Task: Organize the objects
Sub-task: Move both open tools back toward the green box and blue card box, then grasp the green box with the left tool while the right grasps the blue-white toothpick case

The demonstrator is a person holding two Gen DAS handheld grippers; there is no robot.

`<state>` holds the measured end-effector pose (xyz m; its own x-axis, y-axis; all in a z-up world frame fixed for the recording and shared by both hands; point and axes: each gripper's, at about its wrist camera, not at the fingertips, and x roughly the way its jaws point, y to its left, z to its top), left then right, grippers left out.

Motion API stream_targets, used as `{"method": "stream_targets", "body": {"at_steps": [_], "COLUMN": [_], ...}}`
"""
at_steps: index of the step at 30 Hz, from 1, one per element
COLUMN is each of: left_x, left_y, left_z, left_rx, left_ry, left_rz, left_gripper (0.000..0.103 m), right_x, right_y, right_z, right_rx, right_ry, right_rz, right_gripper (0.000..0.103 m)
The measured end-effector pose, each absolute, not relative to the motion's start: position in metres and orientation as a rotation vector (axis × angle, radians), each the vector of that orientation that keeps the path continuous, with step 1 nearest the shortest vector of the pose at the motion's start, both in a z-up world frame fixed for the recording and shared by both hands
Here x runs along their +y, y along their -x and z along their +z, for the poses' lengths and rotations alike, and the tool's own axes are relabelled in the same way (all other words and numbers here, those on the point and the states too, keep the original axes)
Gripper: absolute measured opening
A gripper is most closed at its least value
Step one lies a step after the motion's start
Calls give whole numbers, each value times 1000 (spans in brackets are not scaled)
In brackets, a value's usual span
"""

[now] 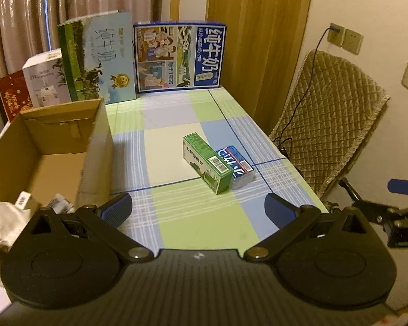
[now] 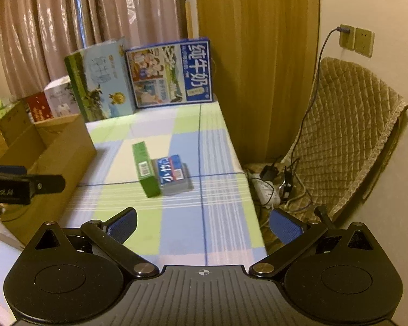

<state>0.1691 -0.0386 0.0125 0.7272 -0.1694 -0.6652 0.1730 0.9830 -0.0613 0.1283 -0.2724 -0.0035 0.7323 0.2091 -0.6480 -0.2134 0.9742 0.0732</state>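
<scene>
One view only shows white cloth [image 1: 1,224] inside cardboard box [image 1: 54,146]

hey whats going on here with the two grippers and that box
A person holds two grippers over a checked tablecloth, tidying items. Both the left gripper and the right gripper are open and holding nothing. A green carton and a blue packet lie side by side on the cloth ahead of them, not yet picked up. The open cardboard box on the left already holds a white cloth and some small items.
</scene>
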Motion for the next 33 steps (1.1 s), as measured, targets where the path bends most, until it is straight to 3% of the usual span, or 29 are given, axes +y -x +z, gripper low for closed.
{"method": "stream_targets", "body": {"at_steps": [14,19,27,32,33], "left_x": [-77,-86,-87,-82,-79], "left_y": [-268,-295,-325,-318,-316], "left_z": [-58,-76,-95,-96,-96], "left_rx": [817,811,844,859,864], "left_ry": [-14,15,24,-24,-28], "left_rz": [-173,-195,-219,-201,-194], "left_gripper": [91,87,65,28,27], "right_x": [-277,-269,-251,-237,-234], "right_y": [-211,-233,-260,-274,-276], "right_z": [-78,-96,-114,-122,-123], "right_rx": [796,810,801,794,793], "right_ry": [35,36,45,70,77], "right_rz": [248,286,336,371,375], "right_gripper": [100,92,86,82,80]}}
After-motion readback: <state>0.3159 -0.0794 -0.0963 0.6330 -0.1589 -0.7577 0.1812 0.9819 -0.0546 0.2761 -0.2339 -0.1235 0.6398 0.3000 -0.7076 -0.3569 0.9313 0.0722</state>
